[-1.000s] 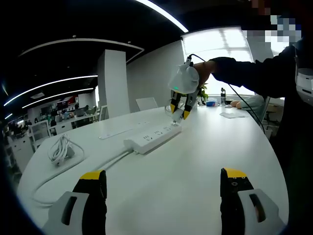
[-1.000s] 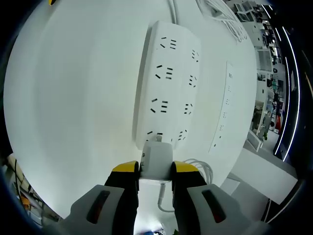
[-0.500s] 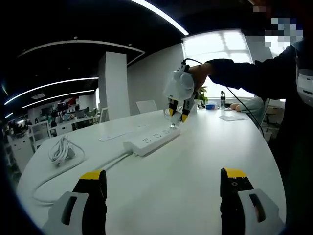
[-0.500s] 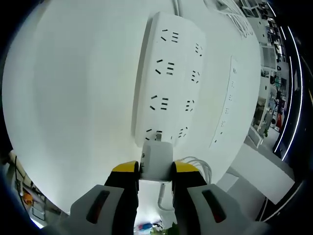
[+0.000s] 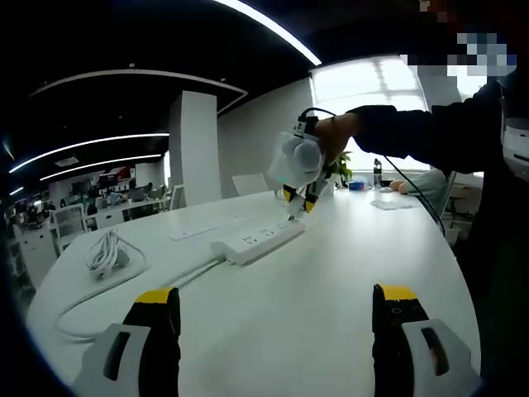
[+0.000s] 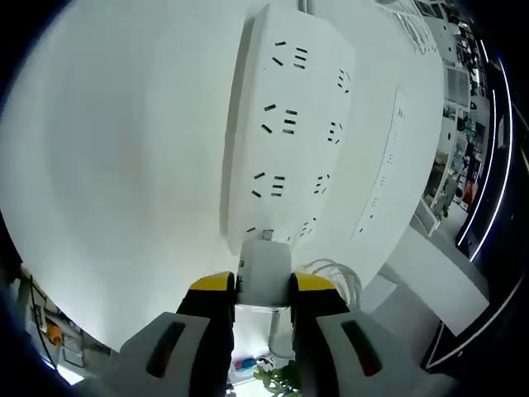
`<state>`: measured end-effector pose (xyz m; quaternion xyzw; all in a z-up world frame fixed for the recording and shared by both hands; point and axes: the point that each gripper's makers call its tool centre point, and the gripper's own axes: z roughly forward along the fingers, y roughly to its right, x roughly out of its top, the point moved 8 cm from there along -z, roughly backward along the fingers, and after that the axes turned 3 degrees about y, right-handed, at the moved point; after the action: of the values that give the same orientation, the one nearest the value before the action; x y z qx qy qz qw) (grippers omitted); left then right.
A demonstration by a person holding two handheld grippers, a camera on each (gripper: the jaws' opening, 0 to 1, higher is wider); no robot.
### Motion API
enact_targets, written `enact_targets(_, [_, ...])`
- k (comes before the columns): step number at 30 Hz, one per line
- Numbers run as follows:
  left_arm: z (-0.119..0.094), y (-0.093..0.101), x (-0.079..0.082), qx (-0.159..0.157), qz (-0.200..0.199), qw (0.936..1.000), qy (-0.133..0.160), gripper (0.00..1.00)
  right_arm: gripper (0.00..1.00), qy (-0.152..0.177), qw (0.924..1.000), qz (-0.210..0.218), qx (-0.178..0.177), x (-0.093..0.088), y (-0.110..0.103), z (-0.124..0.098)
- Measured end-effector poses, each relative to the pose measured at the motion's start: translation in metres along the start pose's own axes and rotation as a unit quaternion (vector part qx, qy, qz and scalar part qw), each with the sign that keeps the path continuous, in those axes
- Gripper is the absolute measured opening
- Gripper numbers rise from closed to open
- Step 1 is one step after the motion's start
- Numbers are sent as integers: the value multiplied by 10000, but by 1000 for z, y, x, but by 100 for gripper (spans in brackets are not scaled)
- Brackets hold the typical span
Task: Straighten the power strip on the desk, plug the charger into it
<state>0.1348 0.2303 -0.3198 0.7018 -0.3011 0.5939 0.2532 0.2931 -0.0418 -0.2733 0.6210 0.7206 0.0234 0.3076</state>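
Overhead, ceiling light strips (image 5: 91, 149); white desk (image 5: 331, 281)

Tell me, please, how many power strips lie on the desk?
2: the thick power strip under the right gripper's charger, and a slim one just beyond it.

The power strip (image 5: 258, 239) is plain white, patterned with rows of small dark socket slots, on a white desk (image 5: 331, 281). The charger (image 6: 264, 275) is white, its cable white too. Both grippers have yellow-and-black jaw tips on pale grey bodies: the left gripper (image 5: 277, 331) and the right gripper (image 6: 263, 299). A coiled white cable (image 5: 103, 252) lies near the desk's left edge. The person's sleeve (image 5: 430, 132) is black.
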Motion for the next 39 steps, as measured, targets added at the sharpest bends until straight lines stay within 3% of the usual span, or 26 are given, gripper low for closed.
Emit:
enact_targets(4, [-1,-1,0,7,-2,10000,14,99,24,174,9998,36,-28,8,0,-5])
enact_targets(6, [-2,-1,0,10,-3,10000,11,99,24,453,9987,252,0,16,0,-2])
enact_targets(7, [-2,-2,0,16,0,10000,14,99,24,143,9994,326,-5,13,1,-3])
enact_targets(11, [-5,-2,-1,38,-15,10000,33,99,24,430,9986,303,-42,11,3,-2])
enact_targets(18, [-5,-2,-1,47,-16,10000,65,99,24,1230,9905,610,15,-5,3,-1])
enact_targets(22, [-6,-3,-1,65,-19,10000,62,99,24,1730,9823,713,25,-11,3,0])
enact_targets(39, [-4,-4,1,117,-57,9999,84,99,24,2334,9695,746,67,-15,9,2])
